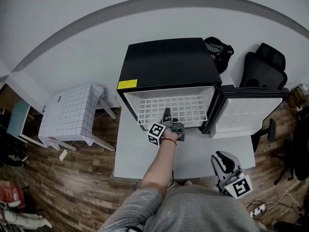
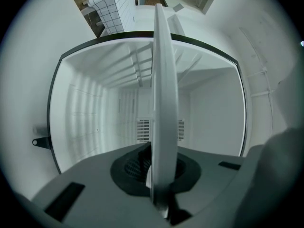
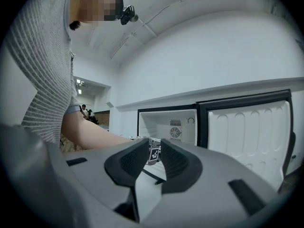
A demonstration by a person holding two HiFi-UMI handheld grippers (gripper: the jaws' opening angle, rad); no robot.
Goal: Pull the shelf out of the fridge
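The small black fridge (image 1: 166, 62) stood on a white table (image 1: 140, 161) with its door (image 1: 246, 112) swung wide to the fridge's right. The white wire shelf (image 1: 169, 108) lay flat in the fridge's open front, its front edge toward the person; I couldn't judge how far out of the fridge it had come. The left gripper (image 1: 167, 115) reached level toward the fridge's opening, its jaws clamped on that front edge. The left gripper view showed the shelf (image 2: 164, 103) edge-on, pinched between the pads of the left gripper (image 2: 159, 163). The right gripper (image 1: 221, 159) hung well back from the fridge, near the person's body. In its own view the right gripper (image 3: 153, 158) had its jaws parted, with nothing between them.
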